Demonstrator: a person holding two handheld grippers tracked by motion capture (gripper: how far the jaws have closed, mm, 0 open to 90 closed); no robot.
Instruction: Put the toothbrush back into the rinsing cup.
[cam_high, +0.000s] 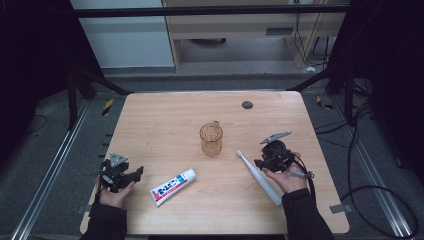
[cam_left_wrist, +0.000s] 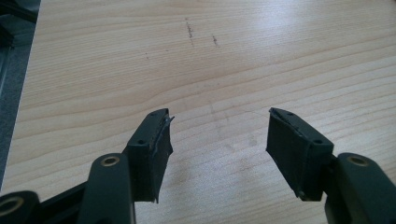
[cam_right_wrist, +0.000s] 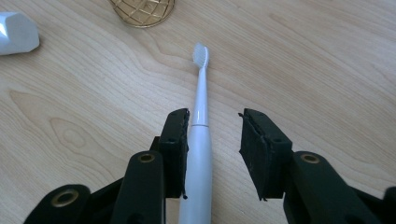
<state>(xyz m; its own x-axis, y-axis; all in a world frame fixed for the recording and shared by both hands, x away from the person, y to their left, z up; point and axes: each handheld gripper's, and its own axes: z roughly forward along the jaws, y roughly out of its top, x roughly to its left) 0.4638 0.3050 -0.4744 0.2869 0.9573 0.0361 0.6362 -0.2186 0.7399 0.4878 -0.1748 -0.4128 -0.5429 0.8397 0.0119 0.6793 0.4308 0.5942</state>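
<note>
Your right gripper (cam_right_wrist: 212, 154) has its jaws apart around the white electric toothbrush (cam_right_wrist: 200, 140), which lies flat on the wooden table (cam_high: 165, 115); the handle runs close along one pad, the other stands clear. Its bristle head points toward the amber cup (cam_high: 211, 139). Your left gripper (cam_left_wrist: 217, 149) rests open over bare wood, beside the toothpaste tube (cam_high: 173, 187).
</note>
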